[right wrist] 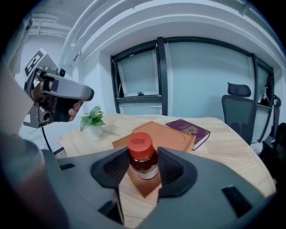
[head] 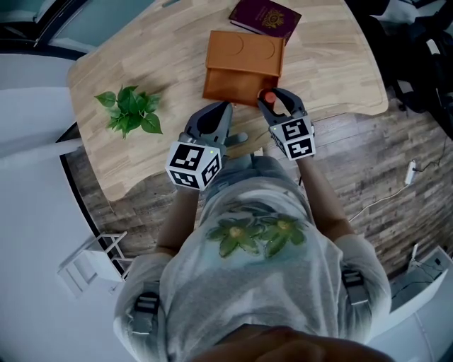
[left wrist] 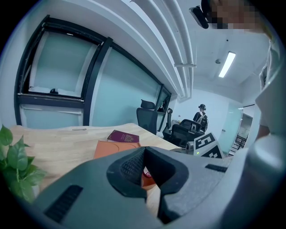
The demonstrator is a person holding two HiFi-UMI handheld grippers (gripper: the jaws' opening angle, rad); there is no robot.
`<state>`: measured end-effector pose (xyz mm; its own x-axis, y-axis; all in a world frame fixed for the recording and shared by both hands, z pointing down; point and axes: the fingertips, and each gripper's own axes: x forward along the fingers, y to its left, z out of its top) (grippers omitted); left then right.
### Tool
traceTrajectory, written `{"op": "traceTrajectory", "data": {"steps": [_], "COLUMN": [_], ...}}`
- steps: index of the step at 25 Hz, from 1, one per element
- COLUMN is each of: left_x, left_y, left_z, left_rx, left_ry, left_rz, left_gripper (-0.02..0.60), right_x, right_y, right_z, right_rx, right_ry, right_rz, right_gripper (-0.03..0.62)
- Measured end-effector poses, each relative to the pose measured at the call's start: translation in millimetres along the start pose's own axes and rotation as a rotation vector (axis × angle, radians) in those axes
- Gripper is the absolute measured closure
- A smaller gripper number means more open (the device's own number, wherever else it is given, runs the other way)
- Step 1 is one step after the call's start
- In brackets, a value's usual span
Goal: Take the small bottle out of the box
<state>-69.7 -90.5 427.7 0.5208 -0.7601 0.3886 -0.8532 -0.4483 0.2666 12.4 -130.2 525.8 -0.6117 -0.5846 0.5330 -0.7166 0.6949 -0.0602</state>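
A small brown bottle (right wrist: pixel 142 156) with a red cap (head: pixel 269 97) and a white label stands upright between the jaws of my right gripper (right wrist: pixel 143 167), which is shut on it. The bottle hangs over the near right corner of the flat orange box (head: pixel 241 67), which lies on the wooden table (head: pixel 333 63). My left gripper (head: pixel 225 107) is just left of it, at the box's near edge, its jaws together with nothing held. In the left gripper view the box (left wrist: pixel 109 150) shows beyond the left gripper (left wrist: pixel 145 172).
A maroon passport (head: pixel 265 18) lies behind the box at its far right. A small green plant (head: pixel 129 109) stands at the table's left side. The table's near edge runs just below both grippers. Office chairs (right wrist: pixel 239 112) stand beyond the table.
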Motion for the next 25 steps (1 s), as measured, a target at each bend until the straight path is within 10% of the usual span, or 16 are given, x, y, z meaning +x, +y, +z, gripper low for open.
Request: {"op": "traceTrajectory", "data": {"steps": [25], "left_x": [-1], "left_y": [-10], "left_z": [-1], "left_rx": [0.016], "left_ry": [-0.001], "left_rz": [-0.005], "left_gripper": [0.574], "right_x": [-35], "right_y": [13], "right_z": [32], "right_rx": [0.005], "right_ry": [-0.066], "right_rz": [0.014], "right_gripper": [0.407]}}
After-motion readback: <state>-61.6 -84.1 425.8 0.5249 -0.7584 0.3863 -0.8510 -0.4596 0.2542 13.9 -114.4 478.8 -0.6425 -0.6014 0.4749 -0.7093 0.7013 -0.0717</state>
